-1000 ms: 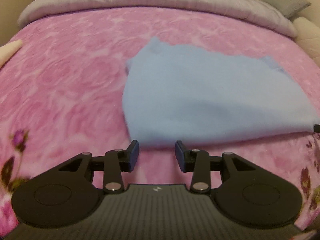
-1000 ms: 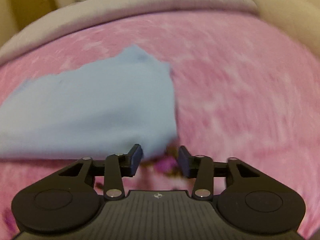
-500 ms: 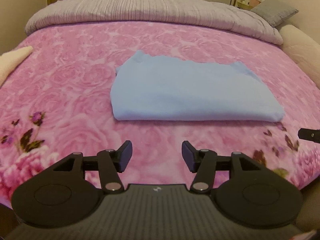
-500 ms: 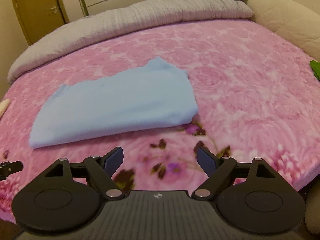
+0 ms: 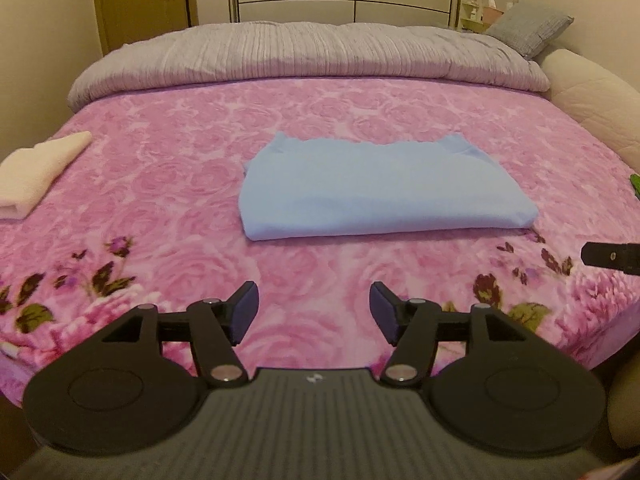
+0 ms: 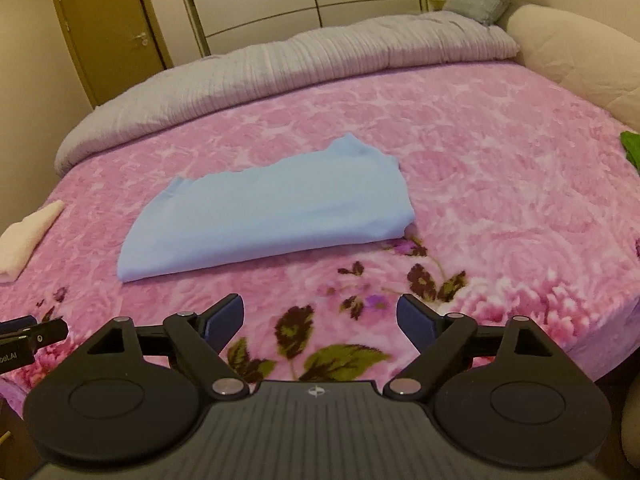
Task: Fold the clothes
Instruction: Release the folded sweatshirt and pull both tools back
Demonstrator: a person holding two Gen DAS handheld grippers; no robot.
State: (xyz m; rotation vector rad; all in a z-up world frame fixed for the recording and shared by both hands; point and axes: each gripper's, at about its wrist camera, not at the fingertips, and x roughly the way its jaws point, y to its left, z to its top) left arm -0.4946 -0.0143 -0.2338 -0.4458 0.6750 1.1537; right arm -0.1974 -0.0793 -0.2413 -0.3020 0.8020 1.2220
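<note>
A light blue garment (image 5: 380, 190) lies folded flat in the middle of the pink floral bedspread (image 5: 168, 160); in the right wrist view the same garment (image 6: 268, 212) lies left of centre. My left gripper (image 5: 314, 314) is open above the bed's near edge, well short of the garment, nothing between its fingers. My right gripper (image 6: 320, 322) is open wider, also back near the edge and empty. One tip of the right gripper (image 5: 608, 258) shows at the right edge of the left wrist view, and part of the left gripper (image 6: 28, 338) at the left edge of the right view.
A folded cream cloth (image 5: 36, 172) lies at the bed's left side. A grey duvet (image 5: 304, 54) is rolled along the far side, with a grey pillow (image 5: 528, 34) and a beige padded headboard (image 5: 592, 96) on the right. Something green (image 6: 631, 146) shows at the right edge.
Both grippers have drawn back from the blue garment to the bed's near edge and risen. Both opened wider, the right one more, and the garment now lies free.
</note>
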